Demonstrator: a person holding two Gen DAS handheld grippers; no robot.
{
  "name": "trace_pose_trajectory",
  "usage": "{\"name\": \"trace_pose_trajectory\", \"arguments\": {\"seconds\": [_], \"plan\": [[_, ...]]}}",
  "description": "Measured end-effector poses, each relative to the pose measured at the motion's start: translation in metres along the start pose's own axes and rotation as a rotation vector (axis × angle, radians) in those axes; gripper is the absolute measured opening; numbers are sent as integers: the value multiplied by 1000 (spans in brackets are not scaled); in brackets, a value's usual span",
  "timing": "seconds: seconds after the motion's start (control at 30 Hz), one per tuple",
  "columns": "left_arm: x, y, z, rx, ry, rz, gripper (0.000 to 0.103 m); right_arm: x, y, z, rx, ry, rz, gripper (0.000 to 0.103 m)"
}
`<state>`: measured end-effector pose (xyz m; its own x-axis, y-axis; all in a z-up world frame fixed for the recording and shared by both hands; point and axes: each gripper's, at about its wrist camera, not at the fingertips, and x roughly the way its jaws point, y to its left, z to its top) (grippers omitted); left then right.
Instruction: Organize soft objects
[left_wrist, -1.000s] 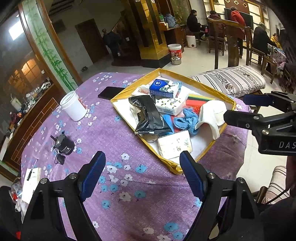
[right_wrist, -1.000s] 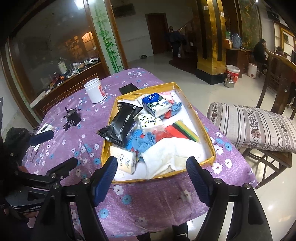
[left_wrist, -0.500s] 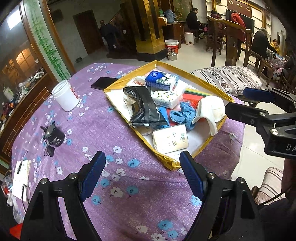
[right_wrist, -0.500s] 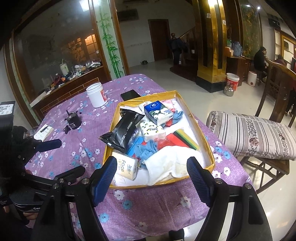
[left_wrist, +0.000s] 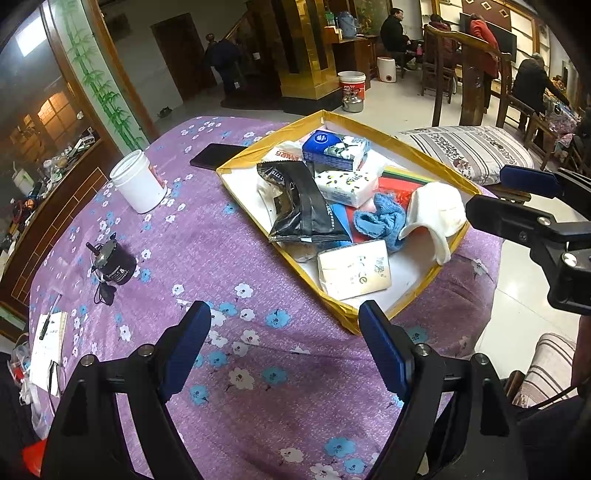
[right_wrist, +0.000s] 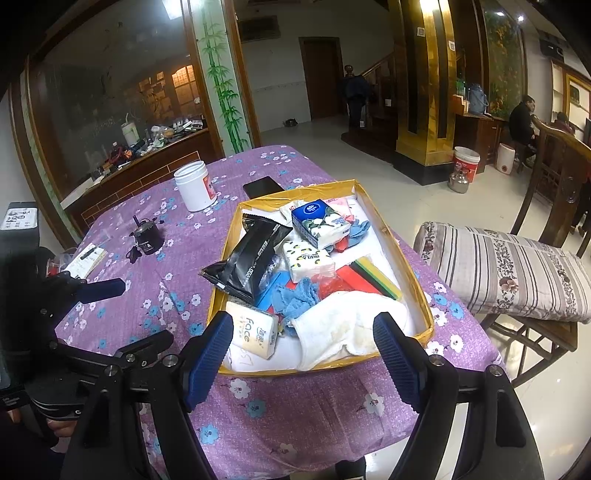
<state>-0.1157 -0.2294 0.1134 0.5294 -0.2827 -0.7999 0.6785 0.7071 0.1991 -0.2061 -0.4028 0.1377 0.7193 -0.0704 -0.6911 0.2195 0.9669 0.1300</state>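
Two blue-padded jaws of the left gripper (left_wrist: 284, 349) stand wide apart over the purple flowered tablecloth (left_wrist: 207, 258), gripping nothing; ahead lies the yellow-rimmed tray (left_wrist: 448, 254) piled with a black packet (left_wrist: 303, 206), a blue cloth (left_wrist: 380, 219) and a white towel (left_wrist: 437, 210). From the right wrist, the right gripper (right_wrist: 304, 354) also gapes empty, above the tray's near edge, where a tissue pack (right_wrist: 255, 332) lies beside the towel.
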Motion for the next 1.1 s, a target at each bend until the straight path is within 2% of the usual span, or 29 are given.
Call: {"name": "trace_pose_trajectory", "arguments": {"seconds": [0.67,0.97,1.1], "plan": [[5,-9,1,30,21,1,82,1,-7,-3,9,12,-8,81],[10,-11,2,37,44,-31,82,3,-9,-2,13,15,-9,81],[9,-11,2,30,30,-44,82,5,-10,-1,16,13,-11,81]]}}
